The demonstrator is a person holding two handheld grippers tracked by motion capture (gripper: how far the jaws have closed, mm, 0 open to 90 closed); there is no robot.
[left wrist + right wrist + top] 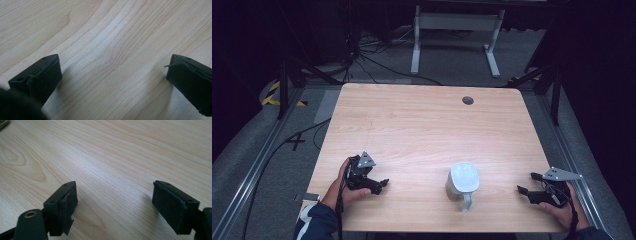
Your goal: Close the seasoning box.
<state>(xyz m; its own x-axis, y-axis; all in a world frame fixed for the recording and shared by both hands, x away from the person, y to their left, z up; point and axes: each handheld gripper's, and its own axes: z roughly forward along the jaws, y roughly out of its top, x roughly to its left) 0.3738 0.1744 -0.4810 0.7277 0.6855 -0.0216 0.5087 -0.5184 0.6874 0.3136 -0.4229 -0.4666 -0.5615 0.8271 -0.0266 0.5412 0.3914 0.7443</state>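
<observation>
Currently I hold both tools spread, empty, low over counter [422, 120]. White mug [463, 181] between them, handle toward near edge; right tool [526, 183] slightly nearer than left tool [384, 182].

Left hand [343, 186] gripping left gripper [382, 184] near table's [422, 120] front-left corner, jaws spread wide, low over the wood; right hand [562, 207] gripping right gripper [526, 182] near table's front-right corner, jaws likewise parted, pointing inward
</observation>
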